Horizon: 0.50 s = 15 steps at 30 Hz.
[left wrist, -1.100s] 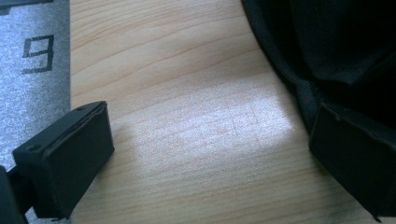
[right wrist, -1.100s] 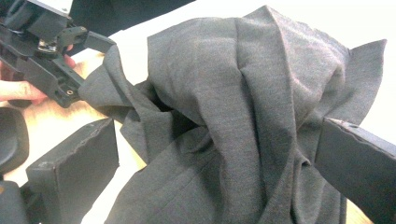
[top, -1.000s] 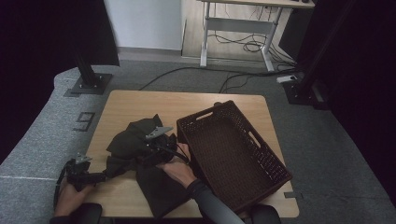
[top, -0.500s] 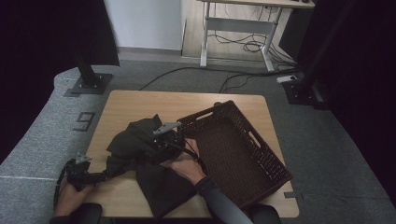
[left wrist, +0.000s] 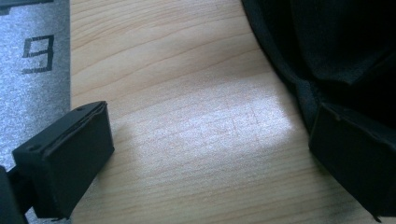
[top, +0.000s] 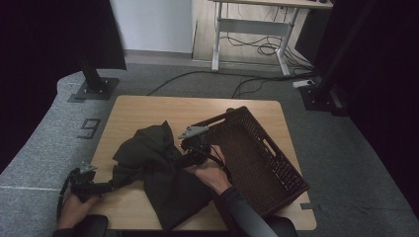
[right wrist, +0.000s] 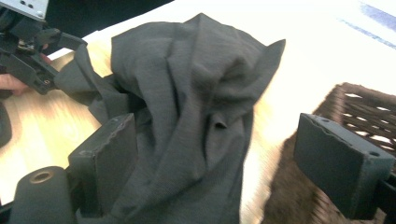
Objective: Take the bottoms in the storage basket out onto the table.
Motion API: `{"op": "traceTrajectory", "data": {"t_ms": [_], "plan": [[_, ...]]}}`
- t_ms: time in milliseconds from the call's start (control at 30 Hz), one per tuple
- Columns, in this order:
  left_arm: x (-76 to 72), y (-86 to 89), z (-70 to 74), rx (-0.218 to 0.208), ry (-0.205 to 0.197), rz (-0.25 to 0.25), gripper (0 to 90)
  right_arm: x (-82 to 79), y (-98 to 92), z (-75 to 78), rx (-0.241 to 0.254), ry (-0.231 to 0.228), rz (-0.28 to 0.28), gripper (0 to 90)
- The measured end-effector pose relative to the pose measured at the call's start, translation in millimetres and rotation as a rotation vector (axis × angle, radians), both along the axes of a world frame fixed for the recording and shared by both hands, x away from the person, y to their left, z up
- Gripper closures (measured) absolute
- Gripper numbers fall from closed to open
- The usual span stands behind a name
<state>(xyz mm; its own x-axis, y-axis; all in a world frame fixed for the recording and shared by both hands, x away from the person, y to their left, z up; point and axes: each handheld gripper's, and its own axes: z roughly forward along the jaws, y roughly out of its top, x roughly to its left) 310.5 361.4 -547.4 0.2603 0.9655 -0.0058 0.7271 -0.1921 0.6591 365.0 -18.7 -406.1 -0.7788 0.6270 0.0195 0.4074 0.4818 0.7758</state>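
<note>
We see a soft, dark knit garment point(top: 158, 170) crumpled in folds, stretching from the counter's point(top: 148, 111) front-left corner toward the brown woven basket point(top: 257, 153). Our left gripper point(left wrist: 210, 154) has jaws wide, one touching the cloth's edge. Our right gripper point(right wrist: 224, 163) has been closing, jaws apart around loose cloth.

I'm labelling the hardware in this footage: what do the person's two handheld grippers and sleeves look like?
Both are black handheld tools. The left gripper has blocky, rectangular black jaws with flat pads, a small grey three-cornered plate on top and a black cable looping behind. The right gripper carries a larger grey three-cornered plate, and one jaw pad's edge looks chipped. The right forearm wears a dark long sleeve.
</note>
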Motion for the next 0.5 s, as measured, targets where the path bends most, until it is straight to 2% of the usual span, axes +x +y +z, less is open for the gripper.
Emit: {"op": "traceTrajectory", "data": {"t_ms": [233,500], "plan": [[0.1,-0.1,0.0,0.000,0.000,0.001,0.0,-0.5,-24.0,-2.7,-0.005,0.015,-0.024,22.9],[0.1,-0.2,0.1,0.000,0.001,0.003,0.0,-5.2,-43.6,-9.4,-0.005,0.031,-0.046,37.4]]}}
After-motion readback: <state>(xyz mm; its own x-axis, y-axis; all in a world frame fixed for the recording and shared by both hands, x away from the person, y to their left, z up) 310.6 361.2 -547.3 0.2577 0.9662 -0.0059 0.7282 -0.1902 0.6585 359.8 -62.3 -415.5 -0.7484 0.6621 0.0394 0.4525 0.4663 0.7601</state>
